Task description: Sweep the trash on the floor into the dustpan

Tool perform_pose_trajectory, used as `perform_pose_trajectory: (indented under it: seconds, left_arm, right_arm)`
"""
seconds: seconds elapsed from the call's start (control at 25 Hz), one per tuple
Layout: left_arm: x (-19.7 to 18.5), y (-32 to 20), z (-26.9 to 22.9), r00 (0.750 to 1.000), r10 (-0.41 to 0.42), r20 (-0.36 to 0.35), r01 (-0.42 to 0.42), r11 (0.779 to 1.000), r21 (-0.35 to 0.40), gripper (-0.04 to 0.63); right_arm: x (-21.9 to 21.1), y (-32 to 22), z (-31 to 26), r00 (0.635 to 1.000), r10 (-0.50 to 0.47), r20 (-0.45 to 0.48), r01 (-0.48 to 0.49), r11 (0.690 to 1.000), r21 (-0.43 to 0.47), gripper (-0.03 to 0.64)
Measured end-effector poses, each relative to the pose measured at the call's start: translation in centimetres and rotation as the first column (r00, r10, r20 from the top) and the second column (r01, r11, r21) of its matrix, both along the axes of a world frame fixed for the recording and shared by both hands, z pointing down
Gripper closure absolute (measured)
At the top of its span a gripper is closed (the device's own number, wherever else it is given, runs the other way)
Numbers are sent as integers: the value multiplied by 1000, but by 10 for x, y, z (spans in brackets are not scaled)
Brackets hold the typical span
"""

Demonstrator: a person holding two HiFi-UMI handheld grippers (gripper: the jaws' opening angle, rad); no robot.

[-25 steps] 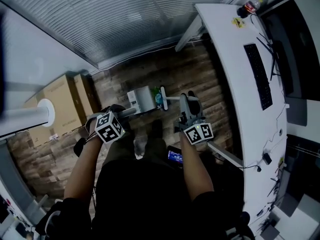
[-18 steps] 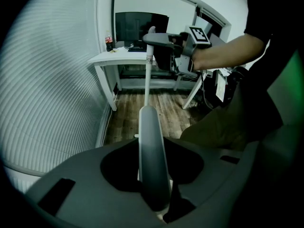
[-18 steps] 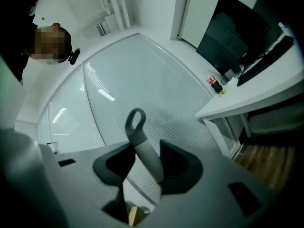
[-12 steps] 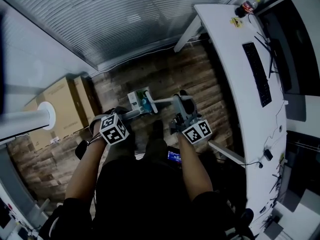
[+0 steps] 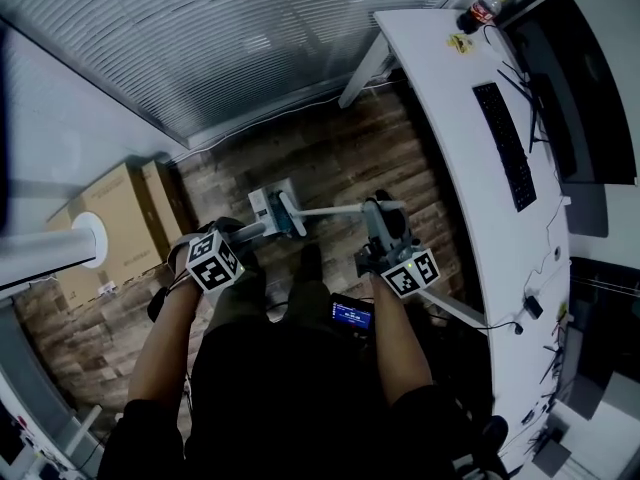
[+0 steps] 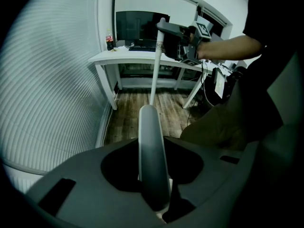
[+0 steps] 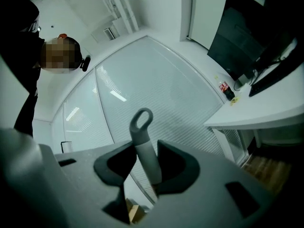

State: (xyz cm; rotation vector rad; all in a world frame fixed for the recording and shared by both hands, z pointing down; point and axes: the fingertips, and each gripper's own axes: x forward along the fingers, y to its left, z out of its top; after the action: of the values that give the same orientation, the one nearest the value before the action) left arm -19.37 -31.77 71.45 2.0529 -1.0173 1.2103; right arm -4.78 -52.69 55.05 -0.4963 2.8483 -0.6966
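Mid-sweep: our left gripper (image 5: pixel 238 240), jaws clenched on the dustpan handle (image 6: pixel 151 151), steadies the dustpan (image 5: pixel 266 206) on the wooden floor (image 5: pixel 340 158), while our right gripper (image 5: pixel 379 214), jaws grasping the broom handle (image 7: pixel 145 148), sets the brush (image 5: pixel 291 222) at its mouth; next we would probably draw trash inward.

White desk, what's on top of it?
On the white desk: a black keyboard, a monitor and a bottle. Anything behind the monitor is hidden.
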Motion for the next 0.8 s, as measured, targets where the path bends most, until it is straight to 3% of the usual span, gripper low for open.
perform_pose_trajectory:
  seconds: [0.48, 0.8]
  left_arm:
    - [-16, 18, 0, 1000, -9, 10, 9, 1000, -7, 495]
    - [-31, 33, -28, 999, -40, -17, 41, 997, 59, 495]
  right_arm:
    - [34, -8, -36, 990, 117, -85, -103, 983, 150, 492]
    - [37, -1, -25, 970, 174, -170, -142, 972, 186, 497]
